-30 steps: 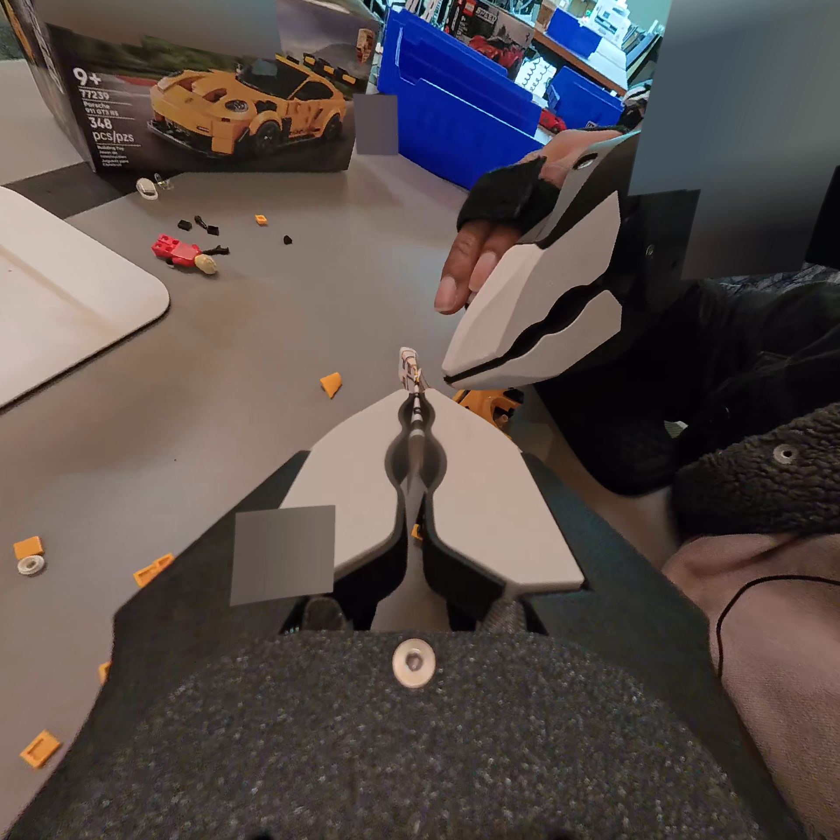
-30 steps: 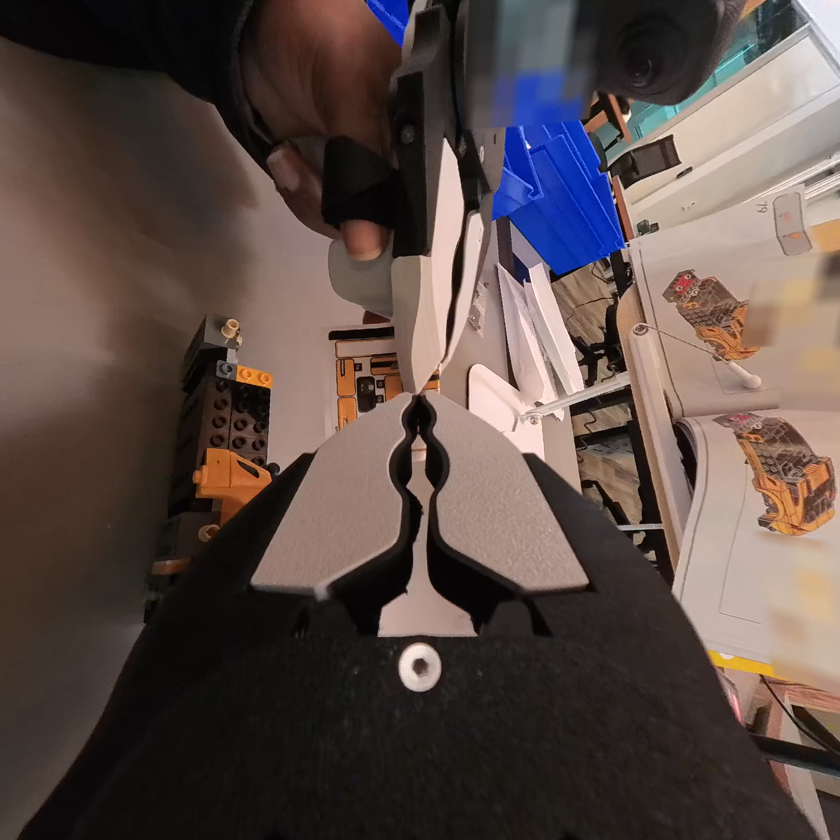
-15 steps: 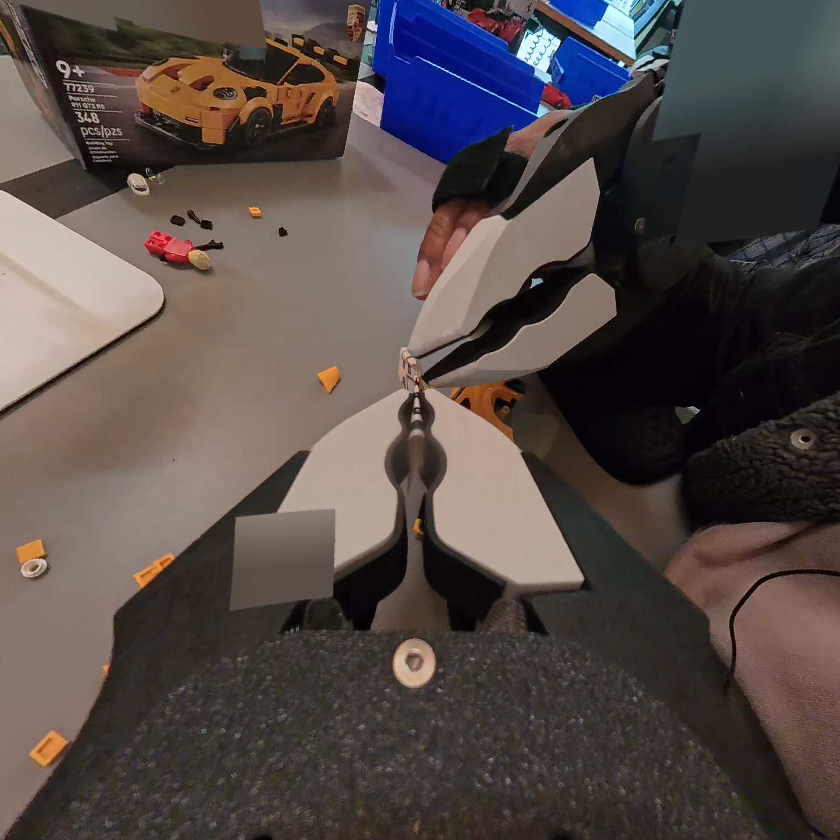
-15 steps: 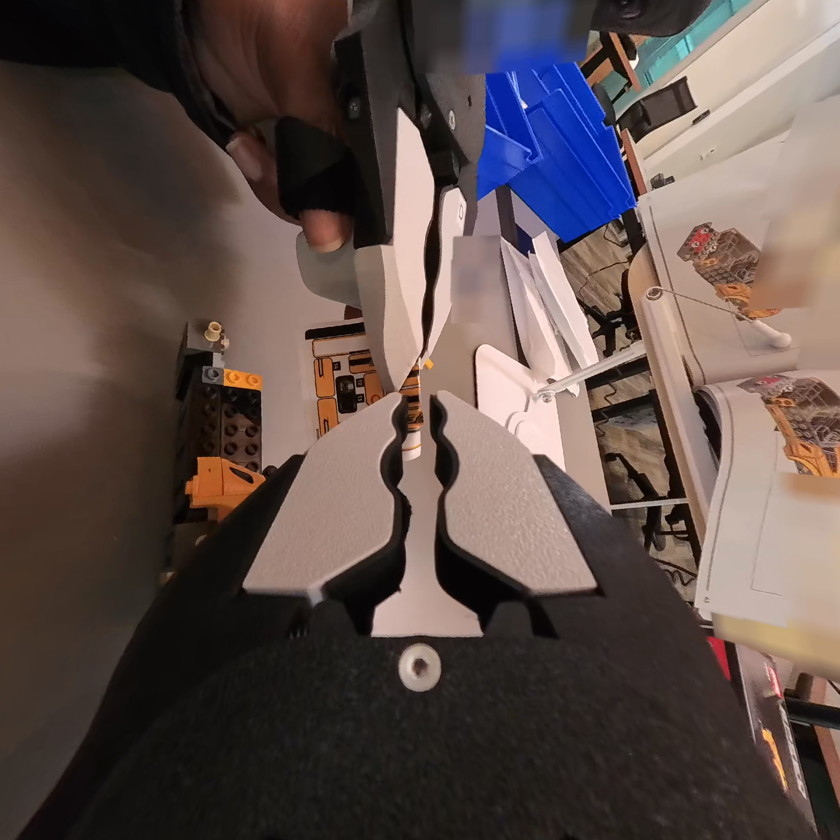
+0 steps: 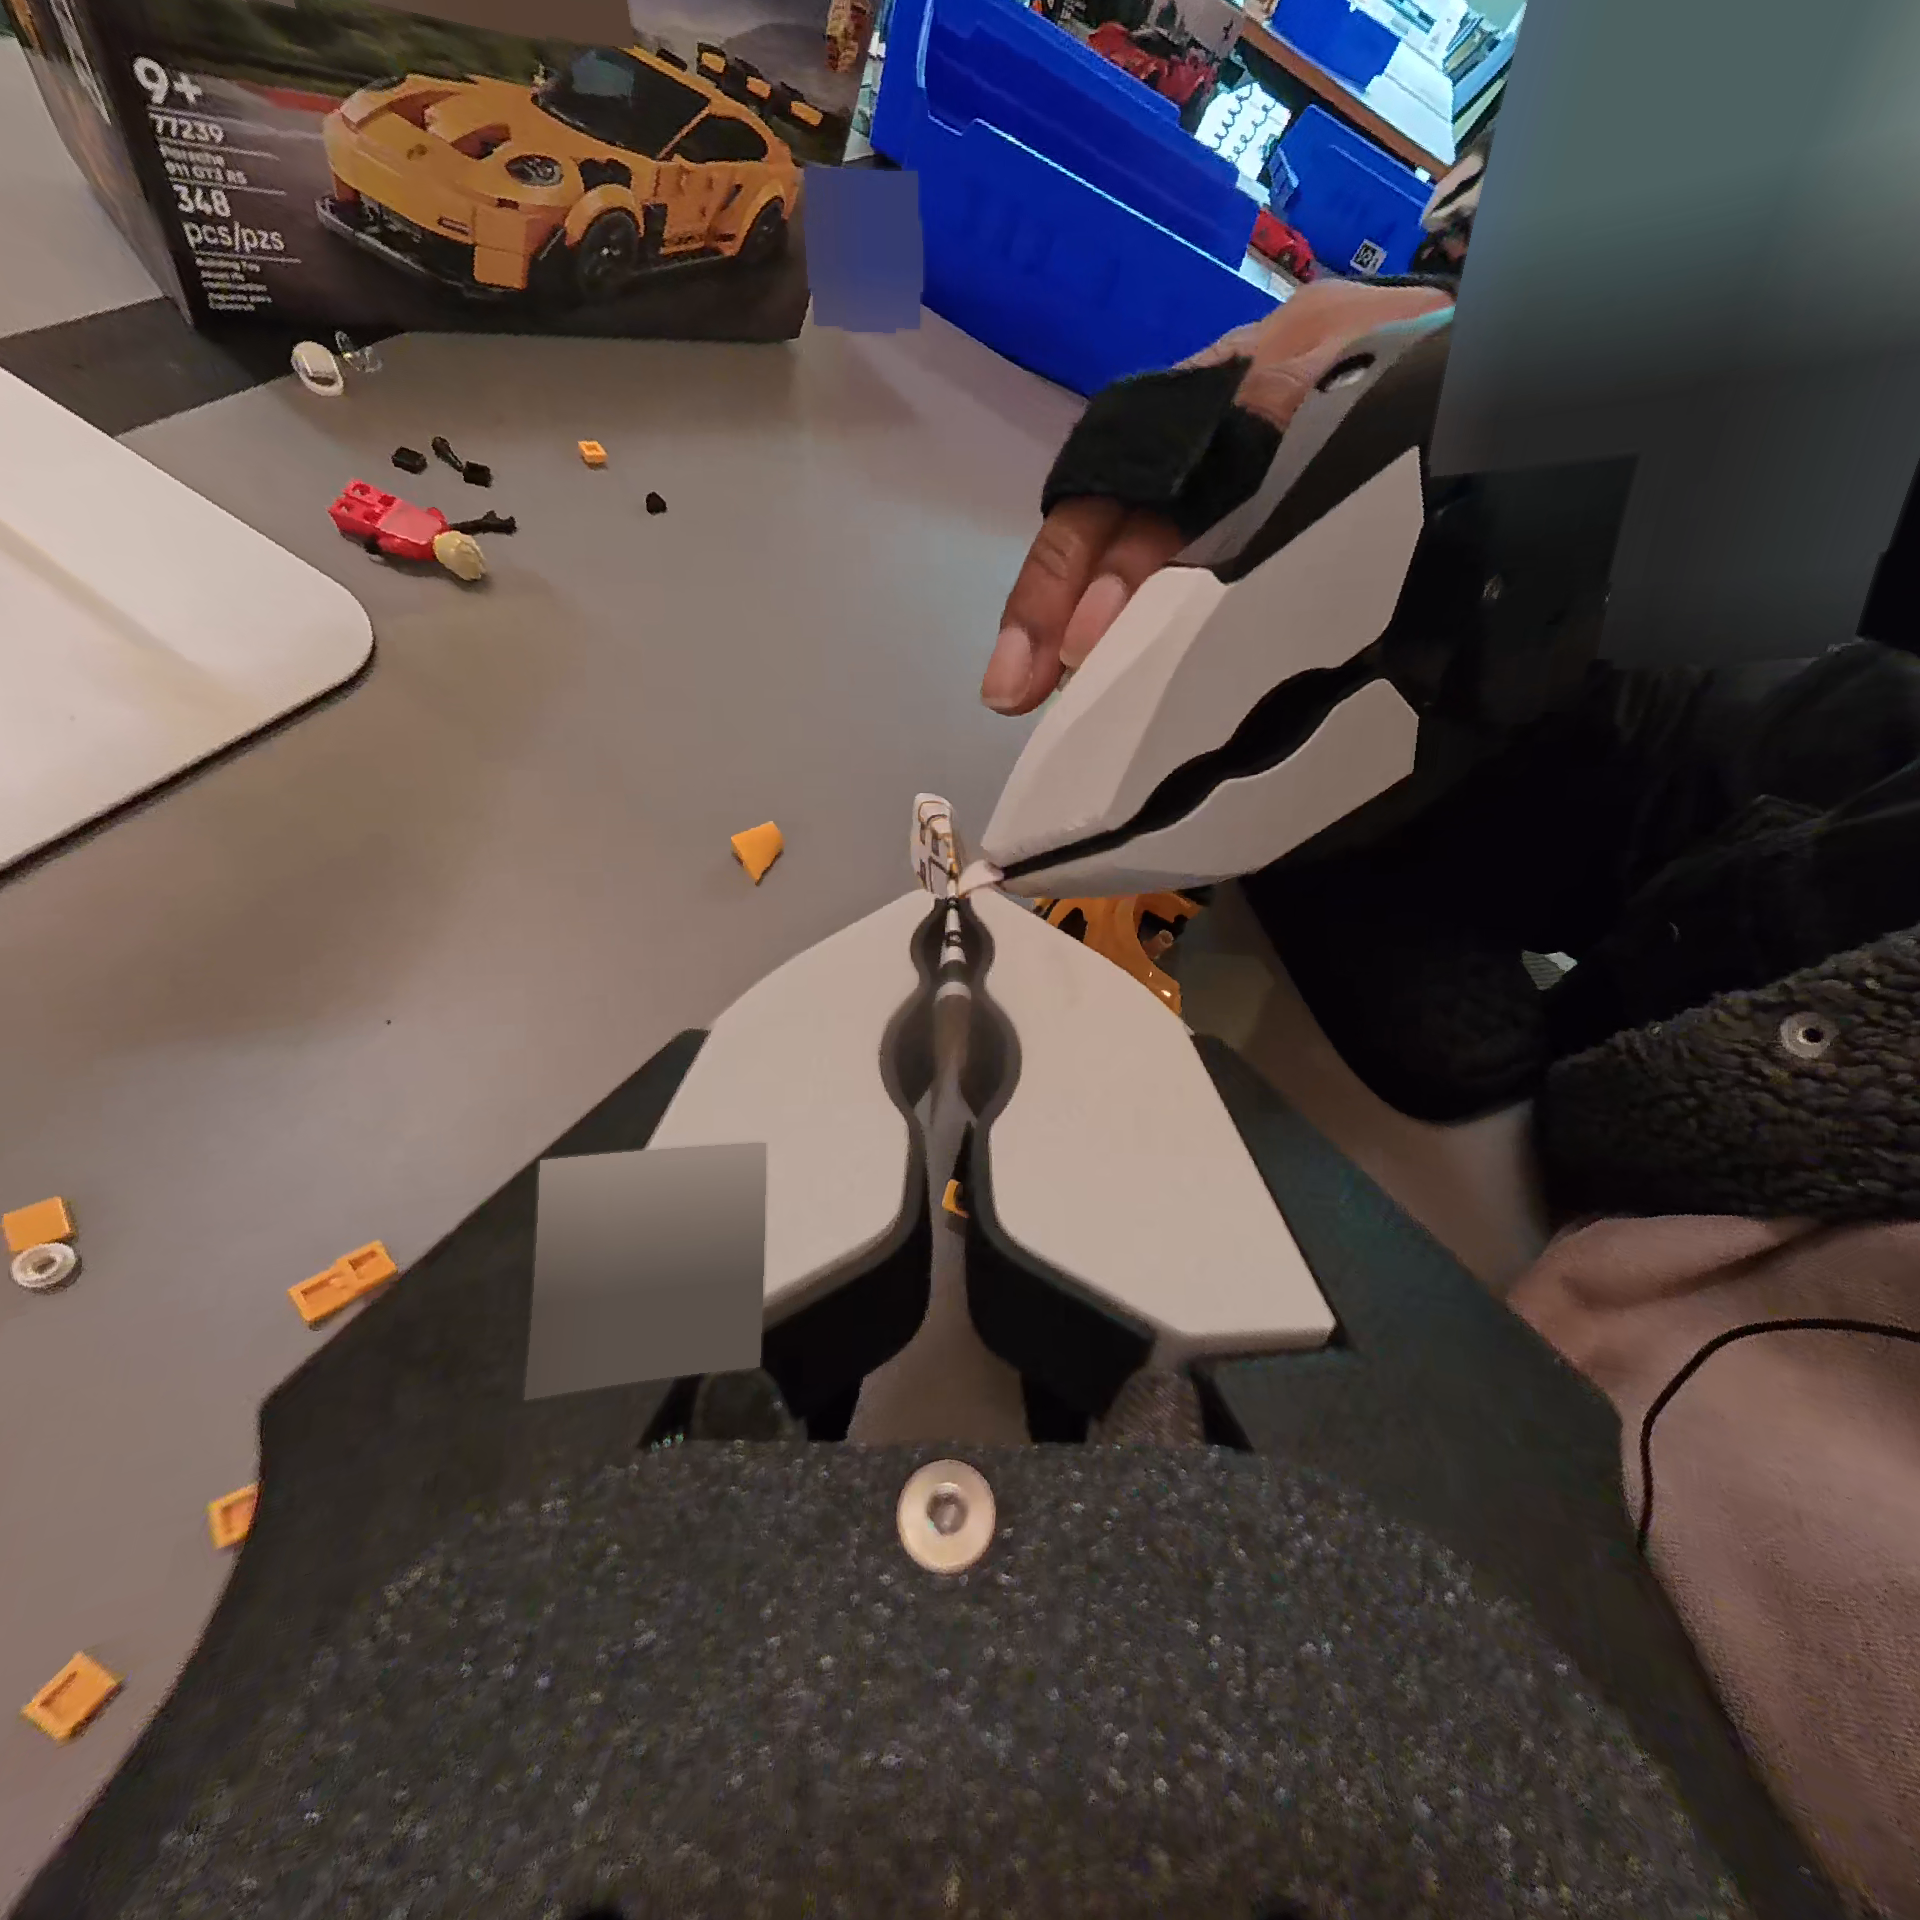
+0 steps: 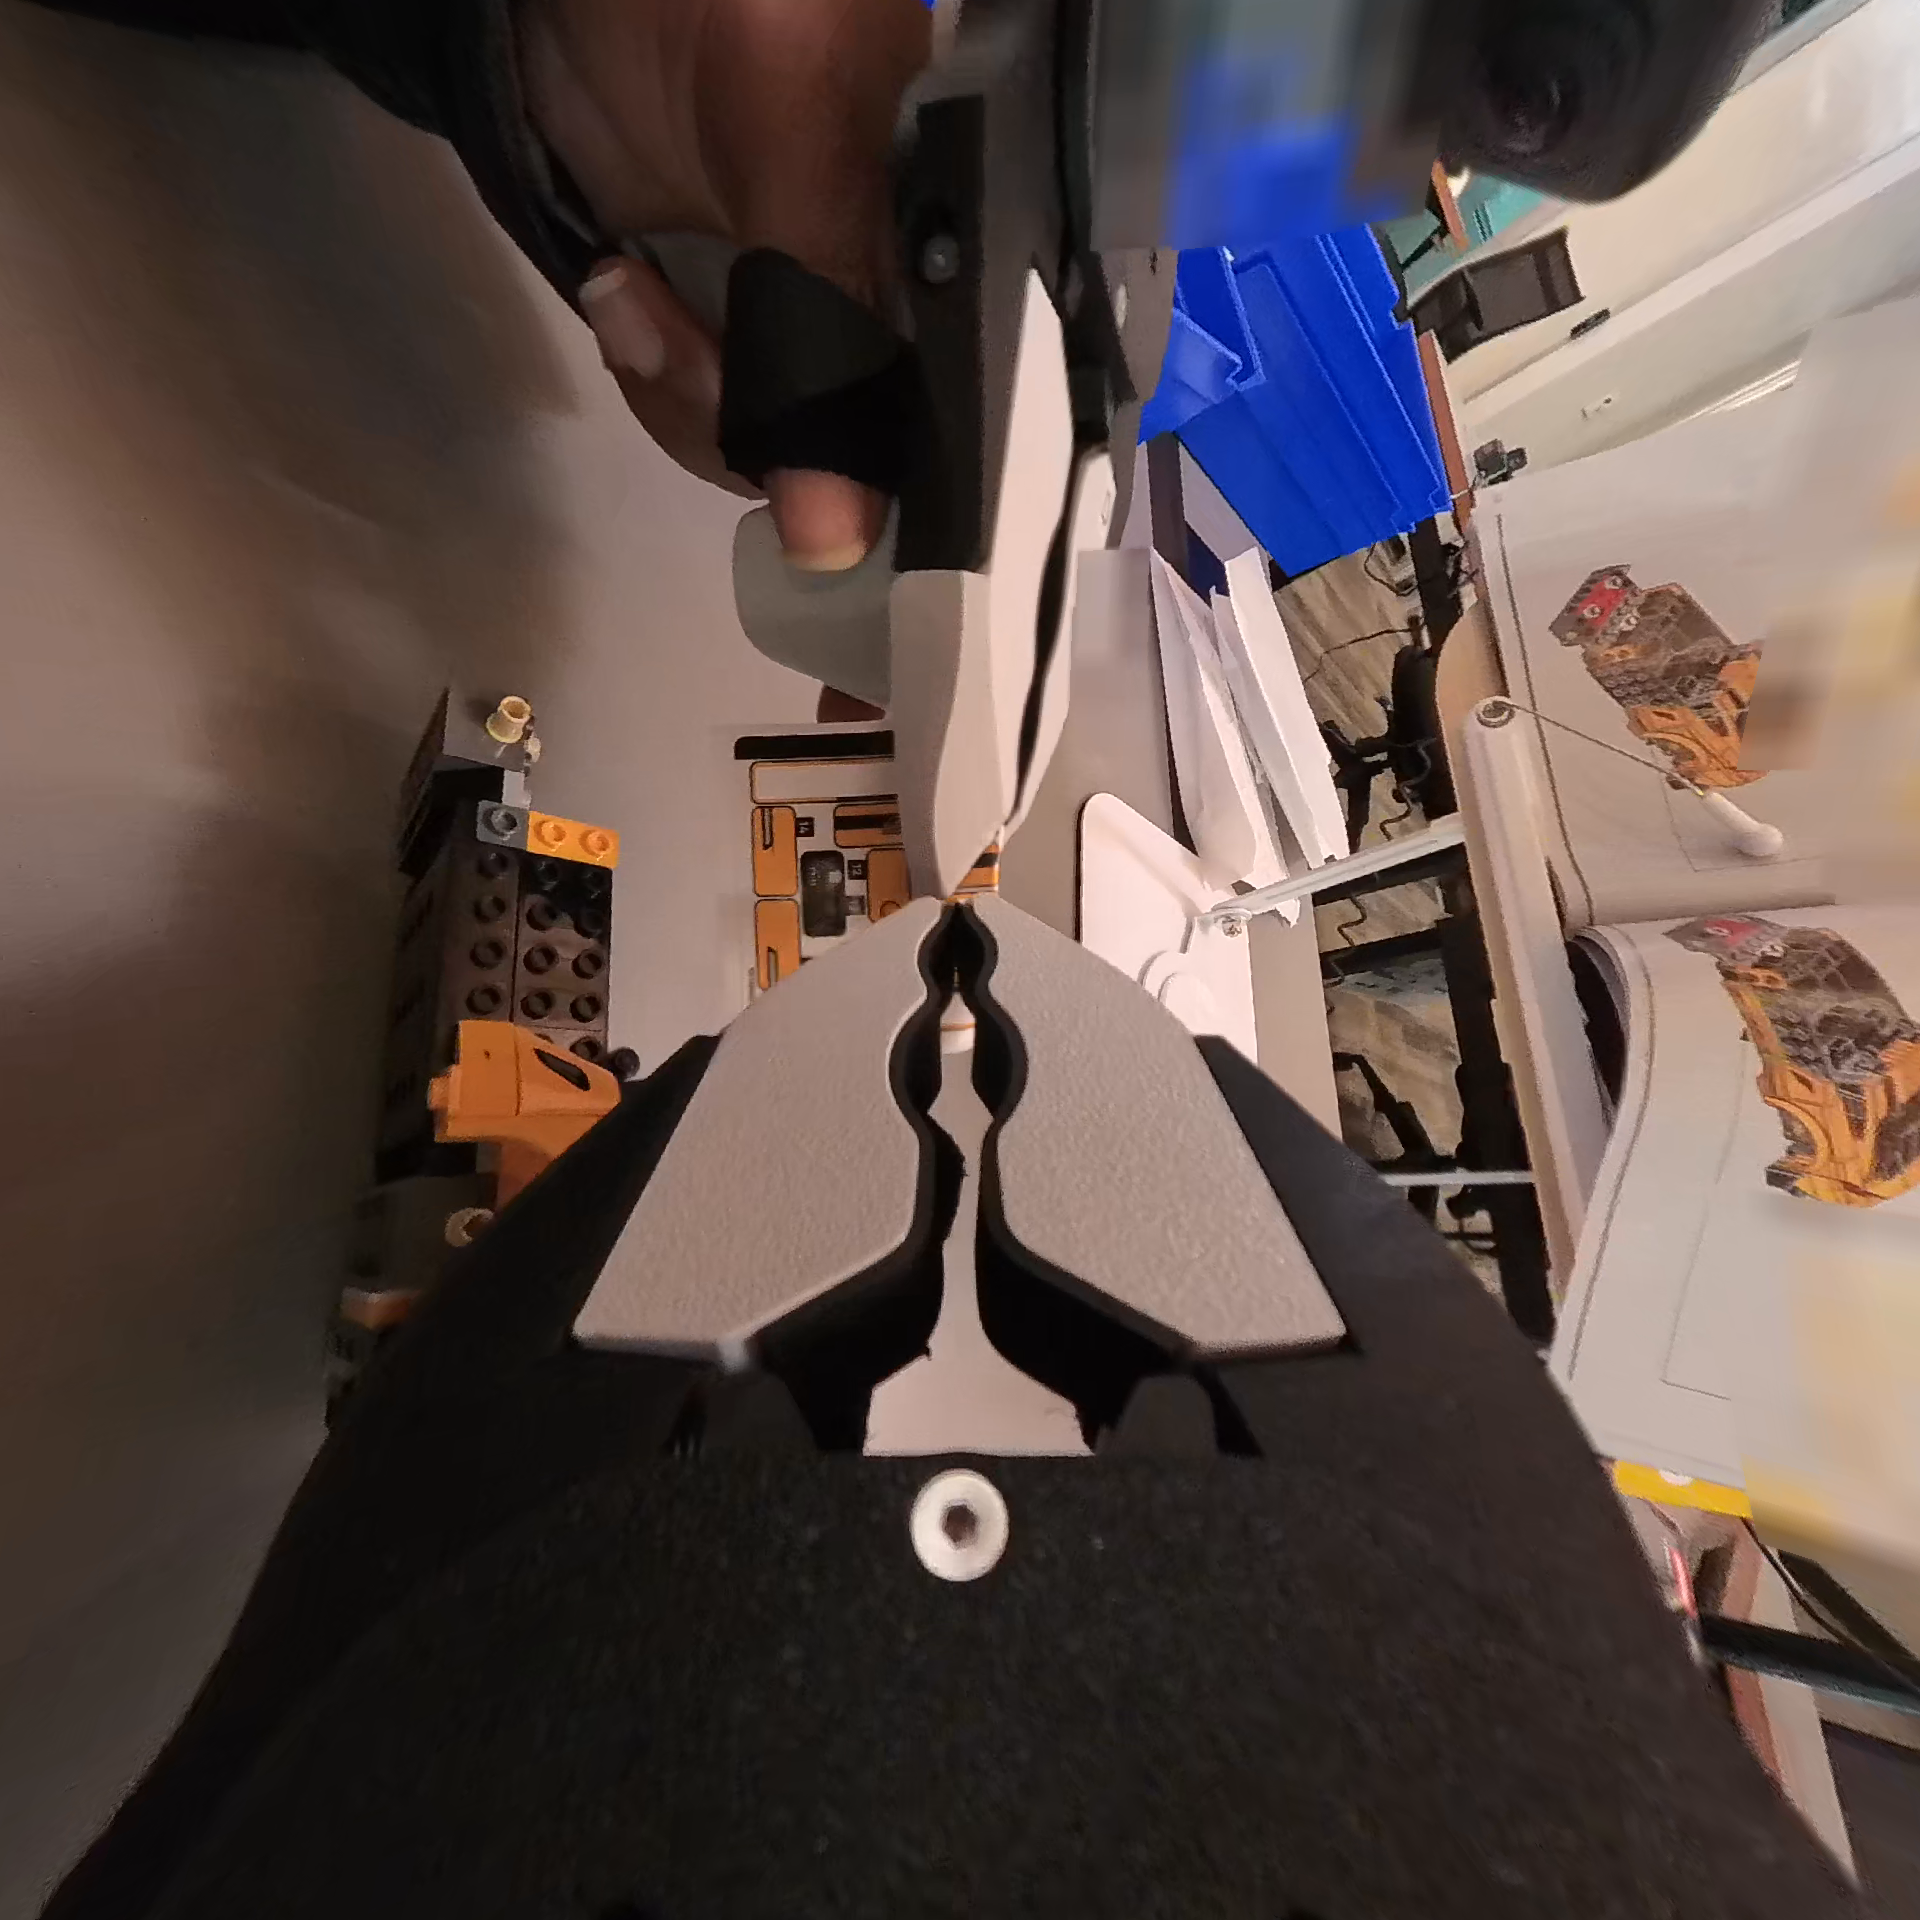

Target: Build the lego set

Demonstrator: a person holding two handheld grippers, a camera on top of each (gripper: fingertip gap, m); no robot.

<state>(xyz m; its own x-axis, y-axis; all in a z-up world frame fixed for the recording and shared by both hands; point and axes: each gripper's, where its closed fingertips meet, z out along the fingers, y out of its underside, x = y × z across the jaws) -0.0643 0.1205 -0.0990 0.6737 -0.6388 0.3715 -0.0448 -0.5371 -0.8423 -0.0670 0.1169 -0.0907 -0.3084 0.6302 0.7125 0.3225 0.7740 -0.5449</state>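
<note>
Sticker sheet (image 5: 932, 840), seen edge-on, is pinched by the closed left gripper (image 5: 952, 902). Right gripper (image 5: 985, 871) has its tips clamped on the sheet's corner. Its long axis points away from the left gripper.

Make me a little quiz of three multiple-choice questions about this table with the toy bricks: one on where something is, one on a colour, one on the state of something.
1. Where does the toy box with the car picture stand?
A. At the far edge of the table, behind the loose pieces
B. On the white tray
C. Inside a blue bin

2. What colour is the car pictured on that box?
A. Green
B. Yellow-orange
C. White

3. How is the left claw?
A. Wide open over the table
B. Shut on a thin sticker sheet
C. Shut on a red brick

Answers:
1. A: the box stands upright beyond the scattered small pieces, beside the blue bins.
2. B: the printed car is yellow-orange.
3. B: its fingers are closed with the thin printed sheet sticking out past the tips, where the right claw pinches a corner.
</note>
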